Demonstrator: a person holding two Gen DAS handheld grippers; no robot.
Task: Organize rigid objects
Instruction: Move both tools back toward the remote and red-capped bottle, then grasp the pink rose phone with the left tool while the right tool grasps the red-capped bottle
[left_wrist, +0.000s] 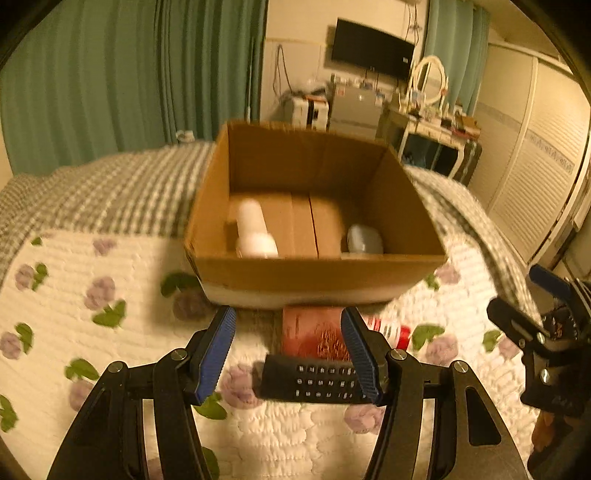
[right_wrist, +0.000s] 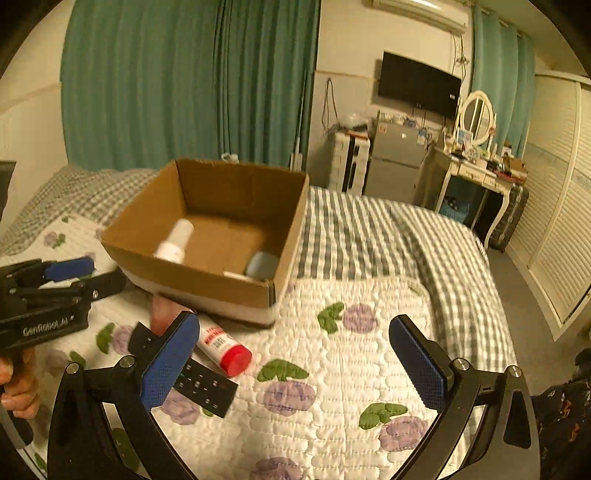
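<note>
A: While the left gripper hung low over the bed, how did its fingers stand?

B: Wide apart, with nothing pressed between them. In the left wrist view a black remote control lay across the lower centre of the frame, between the two blue pads, and a red can lay just above it.

A: And the right gripper?

B: Its fingers stood wide apart too, over bare floral quilt in the lower centre of the right wrist view, holding nothing.

A: Where were the other things?

B: The cardboard box sat open on the bed, centre left of that frame. Inside lay a white bottle towards its left side and a pale blue object in its right corner; blur kept me from saying what that one was. A white bottle with a red cap lay on the quilt just below the box, beside the remote.

A: Anyone visible?

B: Only a hand at the lower left edge, gripping the left gripper's handle.
</note>
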